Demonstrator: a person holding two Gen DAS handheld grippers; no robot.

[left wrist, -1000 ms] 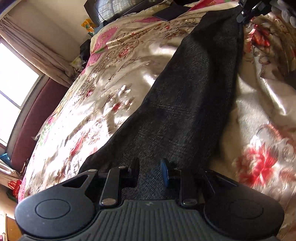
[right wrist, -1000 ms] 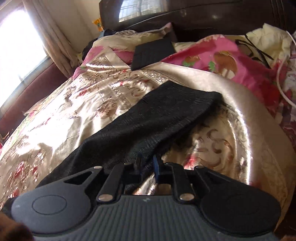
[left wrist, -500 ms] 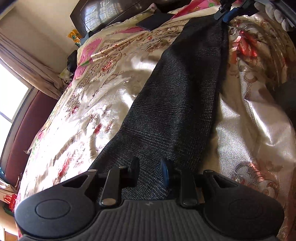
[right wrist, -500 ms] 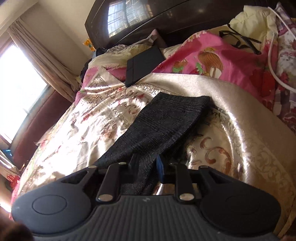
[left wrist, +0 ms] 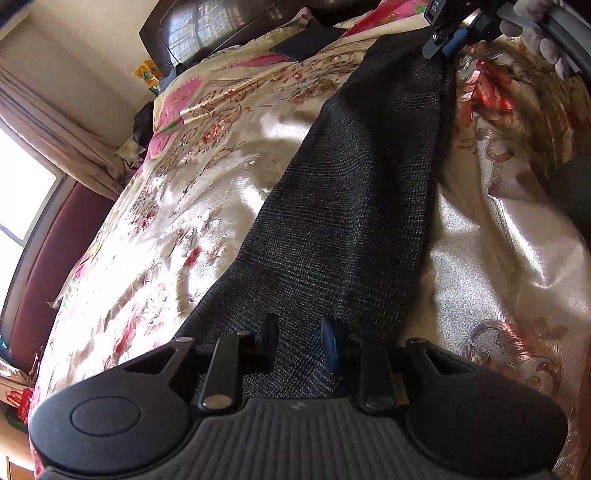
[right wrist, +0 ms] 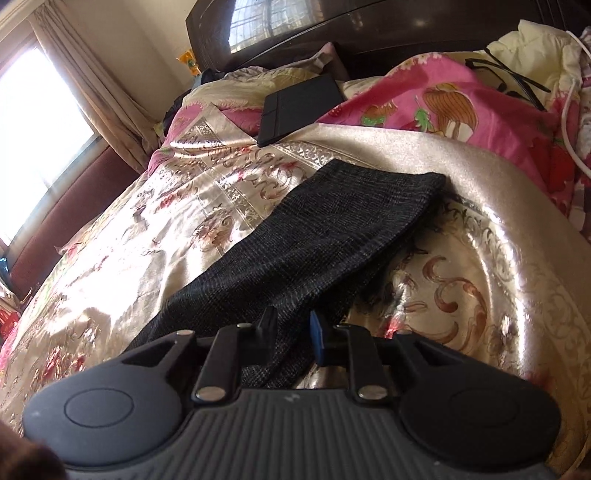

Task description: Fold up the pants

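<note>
Dark grey checked pants (left wrist: 354, 206) lie stretched along a shiny floral bedspread (left wrist: 207, 177). My left gripper (left wrist: 300, 341) is shut on the near end of the pants, cloth running between its fingers. My right gripper (right wrist: 292, 336) is shut on the pants (right wrist: 317, 240) partway along, near their right edge. The far end of the pants lies flat towards the pillows. In the left wrist view the right gripper (left wrist: 448, 42) shows at the top, at the pants' far edge.
A black flat case (right wrist: 299, 107) lies on the pillows by the dark headboard (right wrist: 369, 33). A pink cartoon pillow (right wrist: 443, 99), black glasses (right wrist: 506, 79) and a white cable (right wrist: 567, 114) are at the right. A window and curtain (right wrist: 92, 92) are at the left.
Both grippers stay shut on the pants. The right gripper has dropped lower towards the bed, after rising half a second ago. The left view has shifted slightly along the pants.
</note>
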